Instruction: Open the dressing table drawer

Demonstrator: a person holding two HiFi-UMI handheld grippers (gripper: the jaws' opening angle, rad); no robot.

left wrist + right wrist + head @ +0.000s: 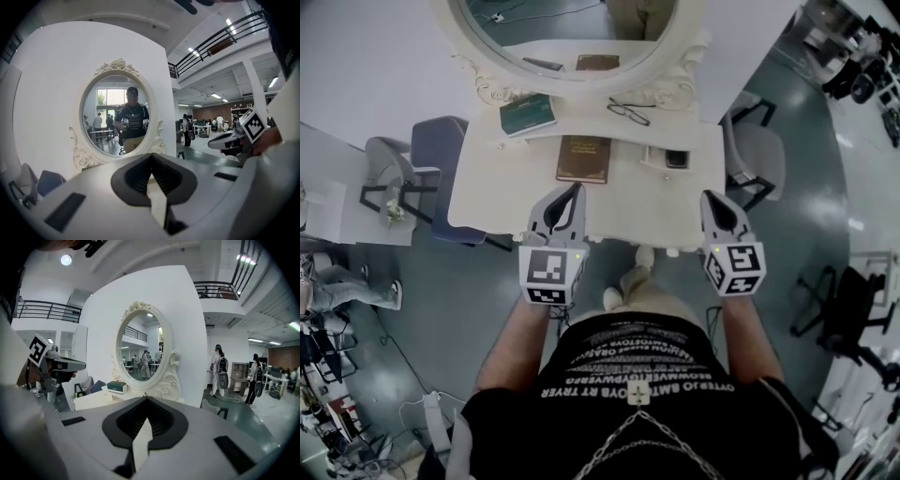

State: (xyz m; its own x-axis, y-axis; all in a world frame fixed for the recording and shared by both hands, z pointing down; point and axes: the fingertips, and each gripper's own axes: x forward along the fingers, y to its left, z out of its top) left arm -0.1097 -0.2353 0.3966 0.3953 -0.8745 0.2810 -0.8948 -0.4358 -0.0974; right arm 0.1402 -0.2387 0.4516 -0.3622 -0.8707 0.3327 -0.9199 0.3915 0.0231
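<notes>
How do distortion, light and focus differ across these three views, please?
Head view: wide-angle bowing, so the table edges curve; the light is dim and even. Left gripper view: fisheye with black corners, the mirror sharp, the close left gripper soft. Right gripper view: the same fisheye, the railing bent, a ceiling lamp glaring at top left.

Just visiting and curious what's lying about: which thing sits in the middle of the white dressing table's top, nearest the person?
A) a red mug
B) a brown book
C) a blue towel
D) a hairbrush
B: a flat brown book lies mid-top on the white dressing table, while a green book and black eyeglasses lie farther back, by the oval mirror.
</notes>
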